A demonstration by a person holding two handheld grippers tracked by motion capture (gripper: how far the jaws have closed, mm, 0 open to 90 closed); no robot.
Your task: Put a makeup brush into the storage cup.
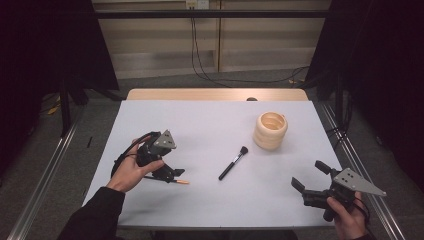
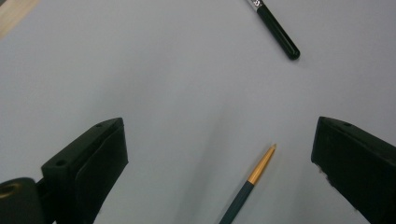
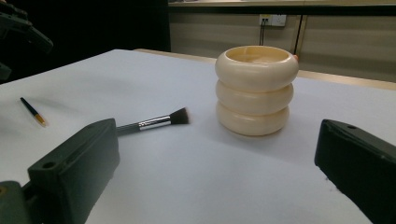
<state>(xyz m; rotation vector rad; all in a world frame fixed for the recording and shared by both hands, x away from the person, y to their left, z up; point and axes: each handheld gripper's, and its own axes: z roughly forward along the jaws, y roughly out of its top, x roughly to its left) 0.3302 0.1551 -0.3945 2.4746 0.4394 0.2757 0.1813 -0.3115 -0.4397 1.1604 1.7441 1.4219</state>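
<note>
1. The left gripper (image 1: 170,174) is hovering low over the table, jaws spread wide and holding nothing. In the left gripper view the pen (image 2: 250,183), dark barrel with a gold tip, is lying flat on the white table (image 2: 140,70) between the two jaws, a bit nearer the right-hand one and pointing away from the camera.

2. So I'm reading this as the reach-and-line-up step for grabbing that pen. Nothing is being pinched yet.

3. The right gripper (image 1: 310,180) is sitting well off to the side near the table edge, jaws also gaping and empty. It's looking across at the makeup brush (image 3: 154,122) and the cream ribbed holder (image 3: 256,89), both out ahead of its jaws, with the holder a little past the brush's bristle end.

4. Next move, my guess: the left one needs to be dropping straight down so both pads are straddling the barrel, shifting a touch so the pen is centred, then closing.

5. Tricky bit: a thin pen lying flat can easily roll or skid out as the jaws close, so a slow squeeze looks smart.

6. After that, the holder is probably the destination, standing well beyond the left jaws.
</note>
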